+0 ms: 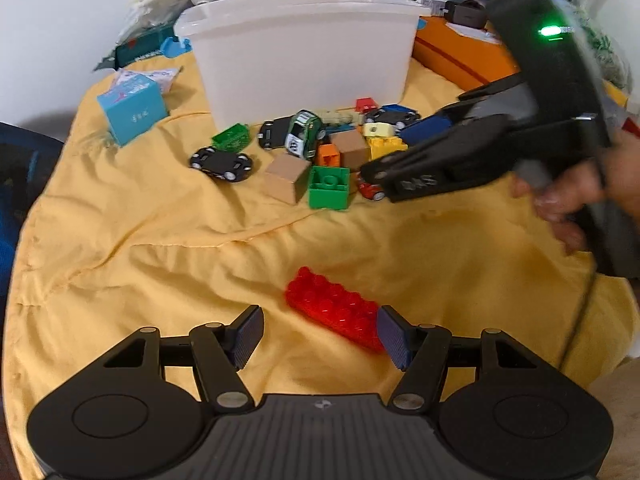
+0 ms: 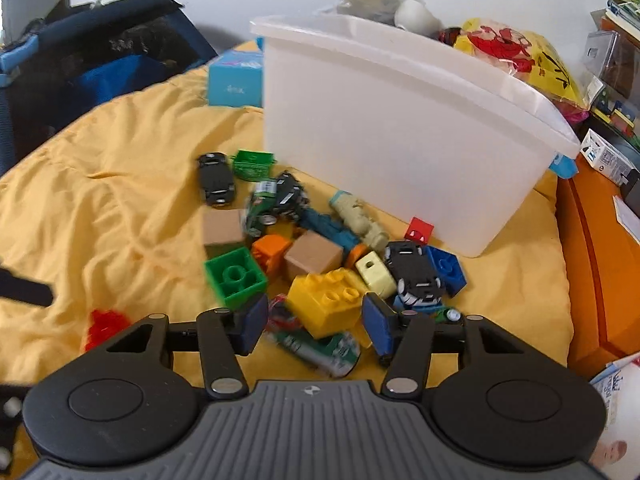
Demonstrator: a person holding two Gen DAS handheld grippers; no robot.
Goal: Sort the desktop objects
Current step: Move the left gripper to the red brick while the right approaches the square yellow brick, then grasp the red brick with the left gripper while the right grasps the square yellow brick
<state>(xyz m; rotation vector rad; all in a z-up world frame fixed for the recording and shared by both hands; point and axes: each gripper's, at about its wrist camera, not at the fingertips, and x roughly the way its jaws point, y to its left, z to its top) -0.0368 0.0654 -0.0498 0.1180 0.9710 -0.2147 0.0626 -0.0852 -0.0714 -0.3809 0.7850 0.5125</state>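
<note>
A long red brick [image 1: 334, 314] lies on the yellow cloth [image 1: 160, 240], just ahead of my left gripper [image 1: 320, 336]. That gripper is open; its left pad stands well clear of the brick. In the right wrist view a yellow brick [image 2: 324, 300] sits between the pads of my right gripper [image 2: 316, 326], with a gap at the left pad, so it is open. A green toy vehicle [image 2: 320, 350] lies under that brick. In the left wrist view the right gripper [image 1: 374, 174] reaches into the toy pile in front of the white bin [image 1: 300, 4]. The pile holds a green brick [image 2: 236, 276], tan cubes and black toy cars.
A person's hand [image 1: 568, 196] holds the right gripper. A light blue box [image 1: 132, 112] stands left of the white bin [image 2: 400, 60]. An orange box [image 2: 600, 260] lies to the right and a dark blue bag [image 2: 100, 60] at the far left. Bags and packets crowd behind the bin.
</note>
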